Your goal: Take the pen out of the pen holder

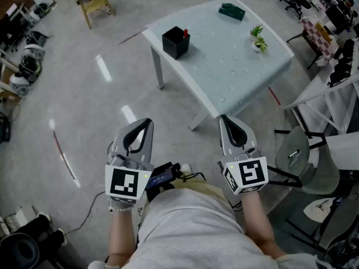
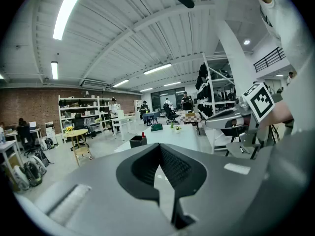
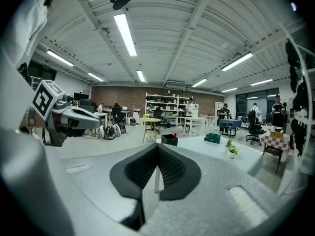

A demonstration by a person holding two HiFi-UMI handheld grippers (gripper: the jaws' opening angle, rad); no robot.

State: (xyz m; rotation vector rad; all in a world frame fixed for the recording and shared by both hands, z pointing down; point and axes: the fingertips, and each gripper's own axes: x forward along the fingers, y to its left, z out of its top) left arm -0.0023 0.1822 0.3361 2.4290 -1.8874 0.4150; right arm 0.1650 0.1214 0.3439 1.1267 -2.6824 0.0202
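A black pen holder [image 1: 175, 42] stands near the left corner of a pale table [image 1: 235, 66], with a red pen [image 1: 185, 33] sticking out of it. Both grippers hang over the floor, well short of the table. My left gripper [image 1: 146, 122] is shut with nothing in it, and so is my right gripper [image 1: 225, 119]. The left gripper view looks past the closed jaws [image 2: 160, 147] to the distant holder [image 2: 138, 141]. In the right gripper view the holder [image 3: 169, 139] and pen [image 3: 174, 135] show just above that gripper's meeting tips [image 3: 157, 146].
A dark green object [image 1: 231, 11] and a small potted plant [image 1: 258, 39] sit further along the table. A grey chair [image 1: 305, 161] stands to my right, a wooden stool [image 1: 95, 4] at the far left. Gear lines the left wall.
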